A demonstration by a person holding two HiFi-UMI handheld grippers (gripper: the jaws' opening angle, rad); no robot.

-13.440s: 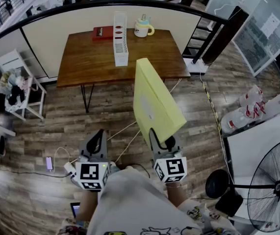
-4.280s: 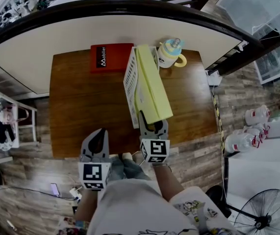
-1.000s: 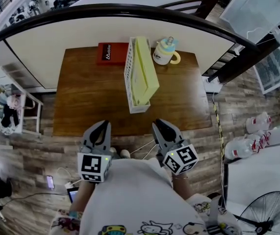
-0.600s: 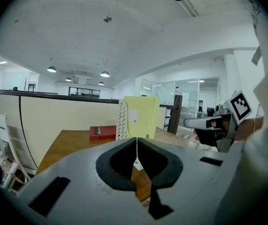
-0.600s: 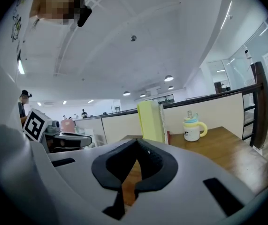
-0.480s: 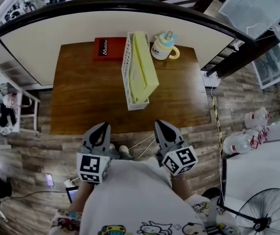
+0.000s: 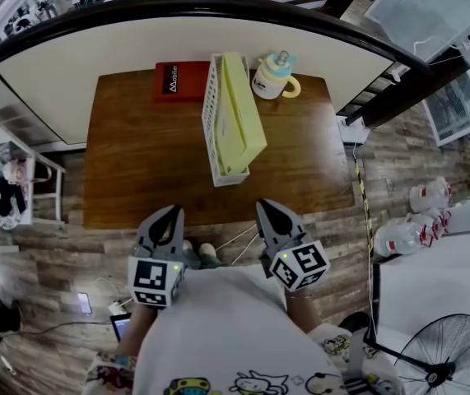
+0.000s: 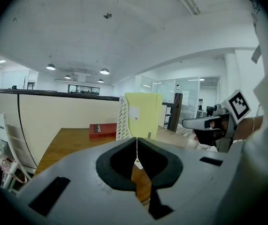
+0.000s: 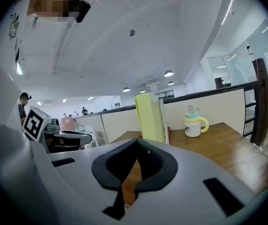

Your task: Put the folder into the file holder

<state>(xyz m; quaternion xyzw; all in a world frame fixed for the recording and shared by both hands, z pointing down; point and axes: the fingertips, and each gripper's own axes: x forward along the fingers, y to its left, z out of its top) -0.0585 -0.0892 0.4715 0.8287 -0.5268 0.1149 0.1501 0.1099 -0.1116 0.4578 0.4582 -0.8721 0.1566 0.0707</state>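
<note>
On the table (image 7: 136, 155), folder (image 7: 239, 113) stands in holder (image 7: 210, 113); right gripper view shows the mug (image 9: 193, 123), left doesn't. Left gripper (image 7: 165, 214) and right gripper (image 7: 266, 211), closed empty, hang well short of the folder.

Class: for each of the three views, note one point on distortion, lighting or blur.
Head view: strong fisheye, the dark railing bows into an arc above the wooden table. Left gripper view: black corners, bright ceiling lamps, the yellow folder sharp. Right gripper view: the same black corners, the mug crisp, the ceiling evenly lit.
</note>
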